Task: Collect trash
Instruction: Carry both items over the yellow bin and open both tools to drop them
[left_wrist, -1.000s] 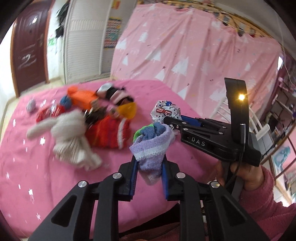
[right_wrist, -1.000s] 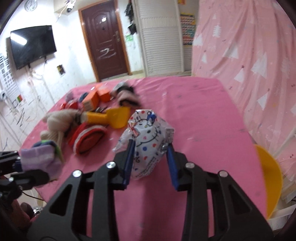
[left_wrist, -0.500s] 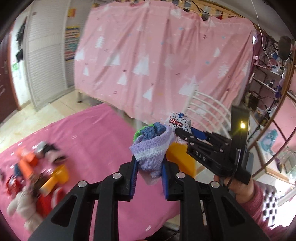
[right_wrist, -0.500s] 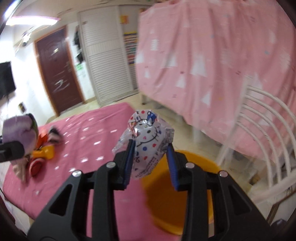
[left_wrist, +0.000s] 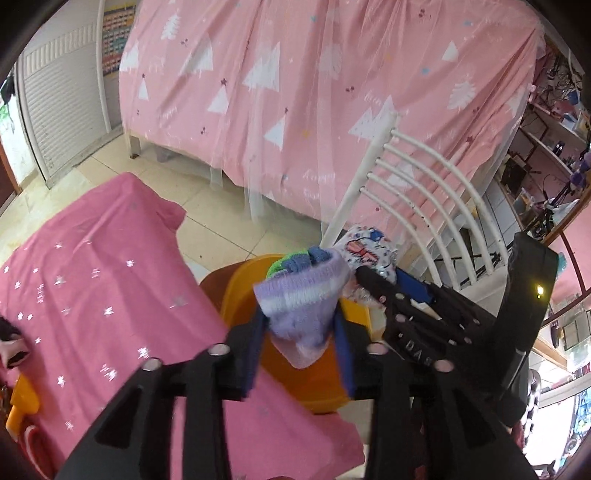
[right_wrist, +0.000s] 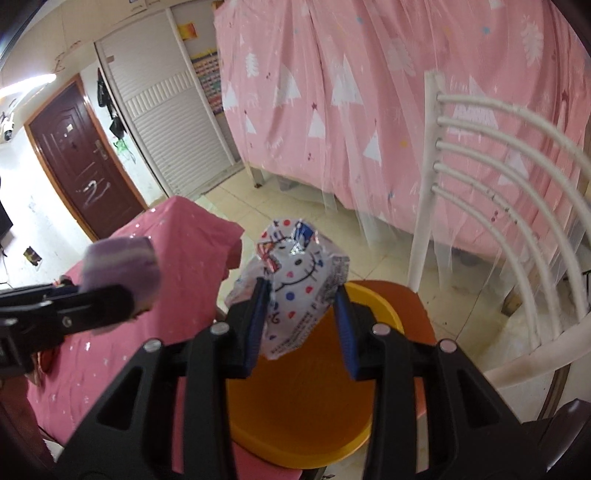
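Note:
My left gripper (left_wrist: 300, 332) is shut on a rolled purple-and-white sock (left_wrist: 303, 306) with blue and green showing at its top, held above the orange basin (left_wrist: 240, 291). My right gripper (right_wrist: 301, 306) is shut on a white Hello Kitty snack wrapper (right_wrist: 295, 266) with coloured dots, held over the same orange basin (right_wrist: 295, 406). The basin sits on a red chair seat (right_wrist: 417, 310). In the right wrist view the left gripper and its sock (right_wrist: 118, 262) are at the left. In the left wrist view the wrapper (left_wrist: 369, 251) and right gripper show just right of the sock.
The pink star-print table (left_wrist: 92, 295) lies to the left, with toys at its far left edge (left_wrist: 18, 402). The white chair back (right_wrist: 498, 177) rises right of the basin. A pink tree-print curtain (left_wrist: 295, 92) hangs behind, over tiled floor. A brown door (right_wrist: 77, 155) is far left.
Both grippers swung right from over the toy-strewn table to above the orange basin on the chair. Each still holds its item. The toys have left most of the view.

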